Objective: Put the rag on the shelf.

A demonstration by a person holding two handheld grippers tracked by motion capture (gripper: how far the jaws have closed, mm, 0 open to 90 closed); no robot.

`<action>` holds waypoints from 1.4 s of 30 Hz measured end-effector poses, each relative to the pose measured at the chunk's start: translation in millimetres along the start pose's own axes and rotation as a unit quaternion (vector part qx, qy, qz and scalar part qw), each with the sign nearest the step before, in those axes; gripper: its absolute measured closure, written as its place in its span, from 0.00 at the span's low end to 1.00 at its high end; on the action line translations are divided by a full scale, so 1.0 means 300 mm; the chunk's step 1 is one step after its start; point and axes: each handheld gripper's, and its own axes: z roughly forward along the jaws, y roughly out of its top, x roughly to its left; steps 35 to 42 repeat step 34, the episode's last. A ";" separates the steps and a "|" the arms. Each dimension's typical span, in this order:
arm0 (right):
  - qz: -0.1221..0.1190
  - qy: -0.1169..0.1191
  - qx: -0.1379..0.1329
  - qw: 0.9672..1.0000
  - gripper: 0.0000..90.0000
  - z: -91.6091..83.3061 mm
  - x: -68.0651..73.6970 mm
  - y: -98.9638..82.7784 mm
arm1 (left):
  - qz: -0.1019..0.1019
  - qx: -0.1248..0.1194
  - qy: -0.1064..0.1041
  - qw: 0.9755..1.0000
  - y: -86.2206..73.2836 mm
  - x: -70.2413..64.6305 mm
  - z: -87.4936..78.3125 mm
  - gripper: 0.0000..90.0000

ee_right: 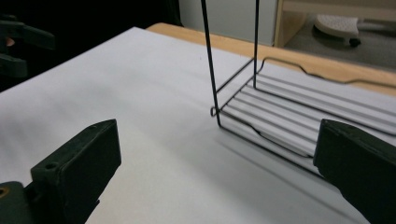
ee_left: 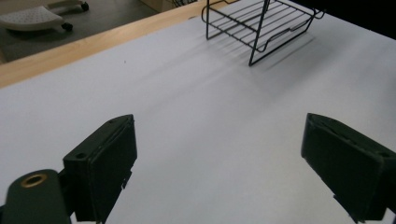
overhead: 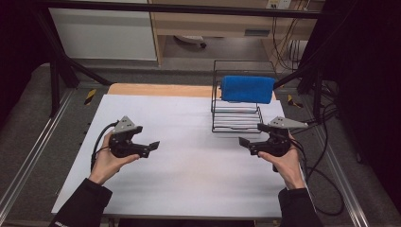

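Both your left tongs point(overhead: 153, 144) and right tongs point(overhead: 244, 142) hover released and empty over the worktop point(overhead: 189, 161). No step looks begun; the likely target, by my guess, is the blue towel point(overhead: 248, 88) on the wire rack point(overhead: 236, 120) at one o'clock, calling for a forward reach.

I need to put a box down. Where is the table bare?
Bare: the white sheet between left tool and right tool, and everything left of the wire rack. Crowded: the far right corner, where the rack carries a blue towel.

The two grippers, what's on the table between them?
Nothing: in the high view, bare white table runs from the left gripper to the right gripper. The wire rack sits farther back.
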 end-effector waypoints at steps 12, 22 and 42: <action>0.017 0.019 0.035 0.999 0.01 0.017 -0.023 -0.194 | -0.034 0.014 0.023 0.999 -0.231 0.057 -0.053 0.08; 0.015 0.028 0.070 0.997 0.01 0.004 -0.044 -0.328 | -0.035 0.014 0.023 0.999 -0.328 0.069 -0.083 0.08; 0.022 0.014 0.077 0.997 0.01 -0.032 -0.062 -0.383 | -0.038 0.026 0.024 0.999 -0.363 0.076 -0.080 0.08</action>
